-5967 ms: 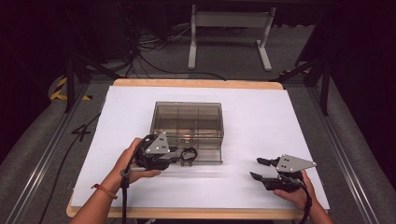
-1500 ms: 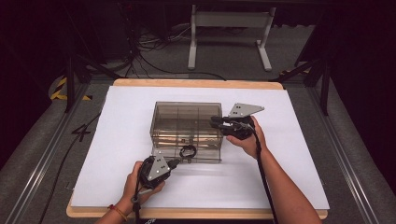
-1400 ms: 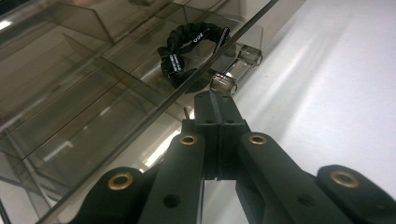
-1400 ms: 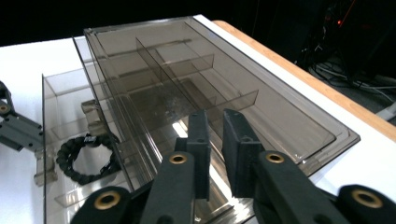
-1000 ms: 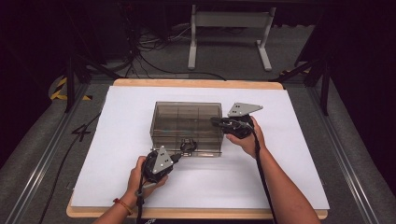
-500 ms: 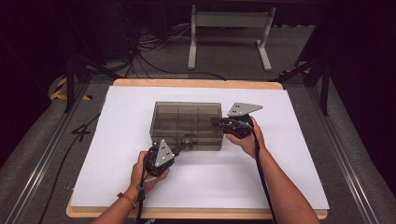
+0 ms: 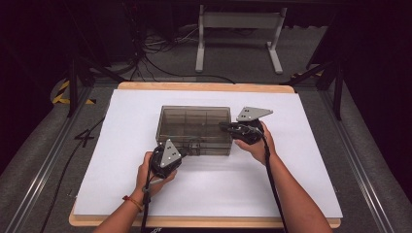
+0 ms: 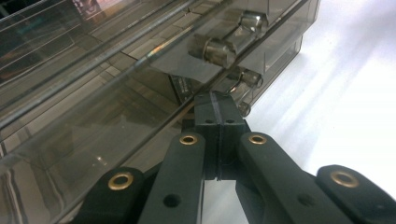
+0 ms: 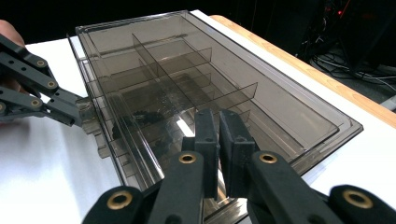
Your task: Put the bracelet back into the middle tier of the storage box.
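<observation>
two grippers at the smoky plastic box on the white table

the left gripper (image 7: 187, 148) was closed, its tips against the latch (image 8: 219, 48) on the front of the box (image 7: 194, 127). farther, the right gripper (image 7: 224, 127) rested closed on the right end of the lid (image 9: 289, 100), mid-table (image 7: 301, 194).

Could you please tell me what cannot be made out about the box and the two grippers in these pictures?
- Left gripper: in its own view the shut jaws meet the front edge of the smoky plastic organizer box by the latch; whether they pinch anything is hidden.
- Right gripper: in its own view the jaw tips cover their contact with the lid.
- Compartments: the tinted lid and glare blur any contents.
- High view: the latch is too small to read.
</observation>
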Motion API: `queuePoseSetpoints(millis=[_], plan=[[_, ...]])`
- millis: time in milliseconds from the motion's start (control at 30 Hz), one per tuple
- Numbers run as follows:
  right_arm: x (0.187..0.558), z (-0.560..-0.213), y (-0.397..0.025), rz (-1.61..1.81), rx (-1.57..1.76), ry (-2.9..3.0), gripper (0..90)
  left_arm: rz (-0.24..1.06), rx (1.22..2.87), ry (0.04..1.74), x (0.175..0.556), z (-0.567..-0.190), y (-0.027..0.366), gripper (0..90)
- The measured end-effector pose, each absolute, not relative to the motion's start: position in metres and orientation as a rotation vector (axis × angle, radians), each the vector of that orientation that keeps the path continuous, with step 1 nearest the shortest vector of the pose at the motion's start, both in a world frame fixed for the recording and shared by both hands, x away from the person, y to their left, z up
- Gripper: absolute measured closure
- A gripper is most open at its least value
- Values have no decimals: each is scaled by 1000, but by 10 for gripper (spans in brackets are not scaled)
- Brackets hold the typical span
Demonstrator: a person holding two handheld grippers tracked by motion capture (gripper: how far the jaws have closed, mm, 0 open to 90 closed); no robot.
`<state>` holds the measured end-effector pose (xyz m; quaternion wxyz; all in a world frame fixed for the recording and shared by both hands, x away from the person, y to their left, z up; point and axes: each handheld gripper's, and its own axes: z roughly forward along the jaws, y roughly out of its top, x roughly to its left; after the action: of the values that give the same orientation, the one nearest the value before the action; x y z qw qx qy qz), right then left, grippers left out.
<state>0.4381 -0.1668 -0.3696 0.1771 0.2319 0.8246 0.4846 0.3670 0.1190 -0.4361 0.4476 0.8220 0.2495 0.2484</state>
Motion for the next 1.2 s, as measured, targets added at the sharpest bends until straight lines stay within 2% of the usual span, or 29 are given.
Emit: queuePoseSetpoints(millis=[1000, 1200], plan=[[437, -369, -166, 1355, 651, 2334, 869, 625, 2065, 639, 375, -439, 117, 898], [438, -369, -166, 1358, 651, 2337, 869, 622, 2096, 585, 367, -440, 119, 898]])
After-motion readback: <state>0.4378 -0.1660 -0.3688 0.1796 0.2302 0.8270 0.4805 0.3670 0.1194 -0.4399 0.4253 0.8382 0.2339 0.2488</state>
